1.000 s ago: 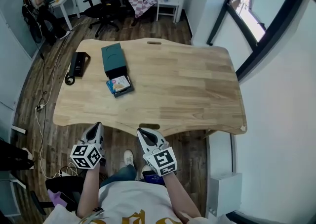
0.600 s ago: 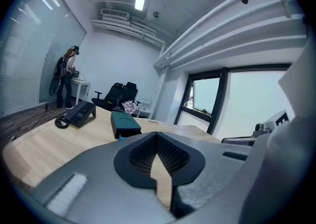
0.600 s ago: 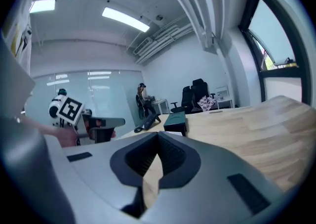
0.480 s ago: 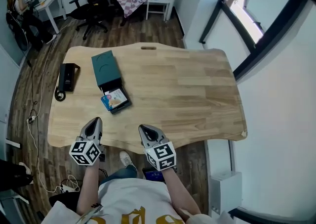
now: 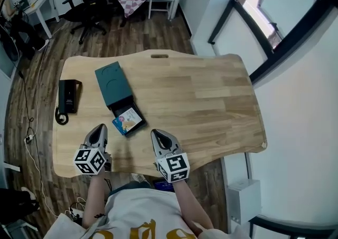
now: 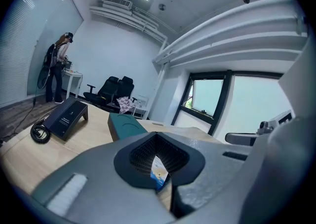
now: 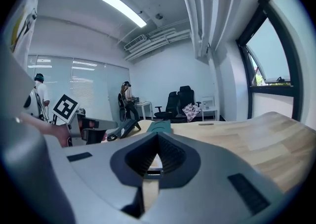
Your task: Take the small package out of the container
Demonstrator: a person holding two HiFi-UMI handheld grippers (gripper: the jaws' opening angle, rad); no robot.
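**Two closed grippers, one package lying in its tray**

One small package [image 5: 127, 121], bright blue and white on its face, lies flat in the black tray that juts from the dark green container [image 5: 113, 84]. The green part sits at about 11 o'clock from the package. Both rest on the left half of the wooden table [image 5: 200, 106], near its front edge.

The left gripper [image 5: 99, 129] hovers just short of the tray, with the package at roughly 1 o'clock from its tips. Its jaws are pressed together with nothing between them (its own view shows only a sliver of the package through the hollow behind the tips). The right gripper [image 5: 156, 134] has the package at about 10 o'clock, and its jaws are likewise closed and empty.

At 9 o'clock from the container lies a black device [image 5: 67, 96] with a coiled cable [image 5: 61, 116]. Beyond the table, at 12 o'clock, stand office chairs [image 5: 87, 8] on the wood floor.
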